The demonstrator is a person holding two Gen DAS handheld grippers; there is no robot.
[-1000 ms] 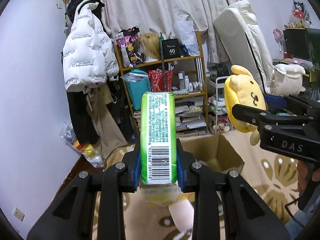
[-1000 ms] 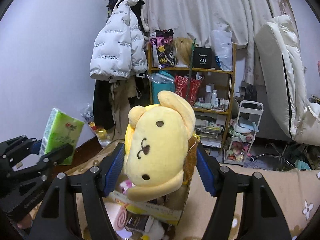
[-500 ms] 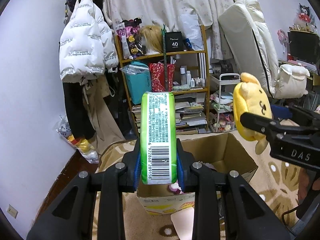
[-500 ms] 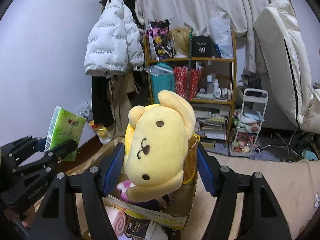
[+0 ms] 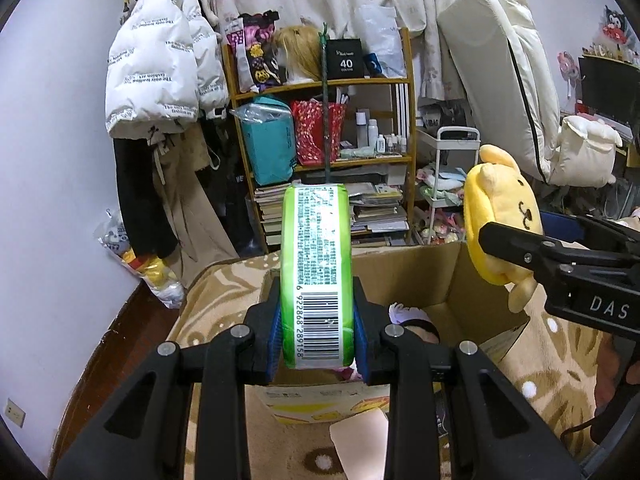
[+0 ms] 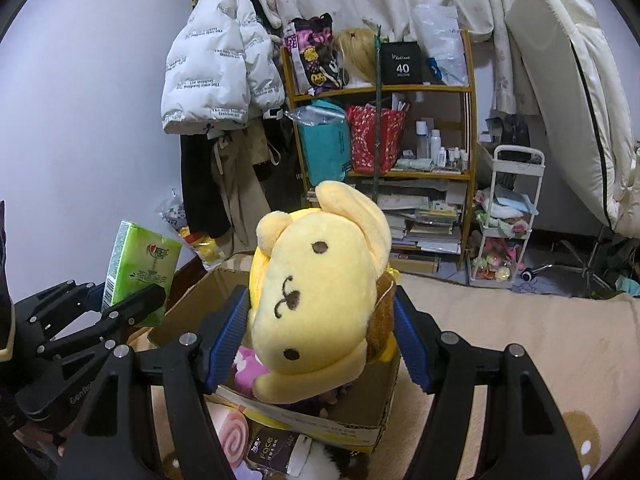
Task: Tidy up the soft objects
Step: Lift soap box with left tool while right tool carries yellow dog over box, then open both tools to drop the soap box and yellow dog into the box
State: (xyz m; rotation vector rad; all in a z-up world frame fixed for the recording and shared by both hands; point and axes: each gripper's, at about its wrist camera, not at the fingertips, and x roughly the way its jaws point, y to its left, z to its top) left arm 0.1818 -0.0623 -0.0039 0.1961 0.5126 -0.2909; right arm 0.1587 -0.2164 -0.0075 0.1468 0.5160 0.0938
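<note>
My left gripper (image 5: 317,332) is shut on a green tissue pack (image 5: 316,272), held upright above the near edge of an open cardboard box (image 5: 452,276). The pack also shows in the right wrist view (image 6: 140,268). My right gripper (image 6: 316,336) is shut on a yellow dog plush (image 6: 320,288), held above the box (image 6: 320,420). The plush shows at the right of the left wrist view (image 5: 500,228). A pink-purple soft toy (image 6: 248,368) lies inside the box.
A wooden shelf (image 5: 320,128) packed with bags, books and bottles stands behind, with a white puffer jacket (image 5: 156,68) hanging to its left. A white trolley (image 6: 508,216) and folded mattress (image 6: 568,80) are at right. A pink swirl toy (image 6: 230,440) and dark pack (image 6: 276,452) lie on the patterned rug.
Both grippers have moved forward and down toward the cardboard box, which now fills more of both views. The tissue pack and plush stay gripped.
</note>
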